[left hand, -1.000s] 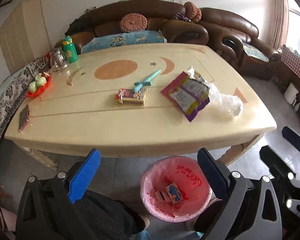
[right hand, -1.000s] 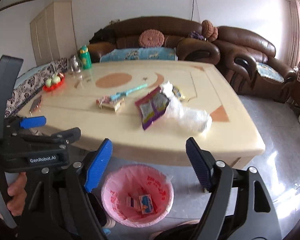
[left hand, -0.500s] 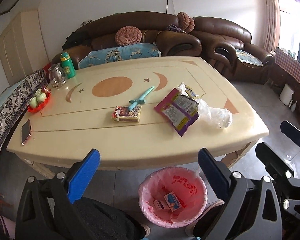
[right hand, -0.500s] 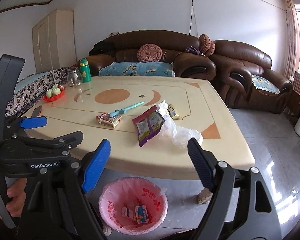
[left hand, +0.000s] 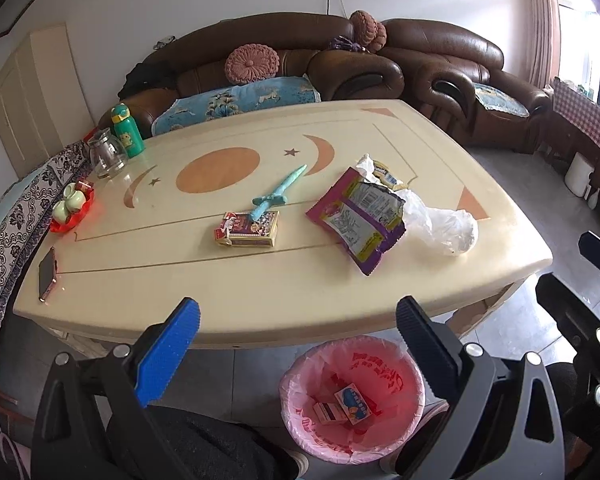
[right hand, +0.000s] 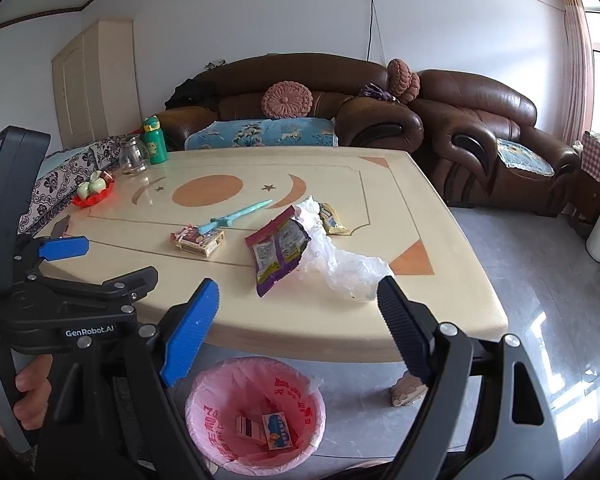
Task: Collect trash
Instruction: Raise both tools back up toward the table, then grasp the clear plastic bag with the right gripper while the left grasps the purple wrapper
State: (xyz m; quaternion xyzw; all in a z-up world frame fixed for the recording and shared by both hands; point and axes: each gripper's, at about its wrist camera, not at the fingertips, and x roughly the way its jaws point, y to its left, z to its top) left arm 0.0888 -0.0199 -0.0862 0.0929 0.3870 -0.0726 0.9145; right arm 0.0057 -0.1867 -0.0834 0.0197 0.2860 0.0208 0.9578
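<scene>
On the cream table (left hand: 260, 288) lie a purple snack wrapper (left hand: 356, 212), a clear plastic bag (left hand: 440, 224), a small yellow wrapper (left hand: 386, 172), a red and yellow box (left hand: 247, 229) and a teal toy sword (left hand: 278, 192). The same wrapper (right hand: 278, 250), bag (right hand: 340, 264) and box (right hand: 199, 240) show in the right wrist view. A pink-lined bin (left hand: 352, 396) with small boxes inside stands on the floor before the table. My left gripper (left hand: 296, 340) and right gripper (right hand: 296, 324) are open and empty, held above the bin (right hand: 256, 412), short of the table's near edge.
A glass jar (left hand: 106, 154), a green bottle (left hand: 127, 130), a red dish with pale cups (left hand: 72, 206) and a phone (left hand: 47, 272) sit at the table's left. Brown sofas (left hand: 300, 60) stand behind. A white container (left hand: 580, 178) stands on the tiled floor at right.
Both grippers rose and pulled back a little from the table, so more of the room shows. Both stayed open. Nothing on the table moved.
</scene>
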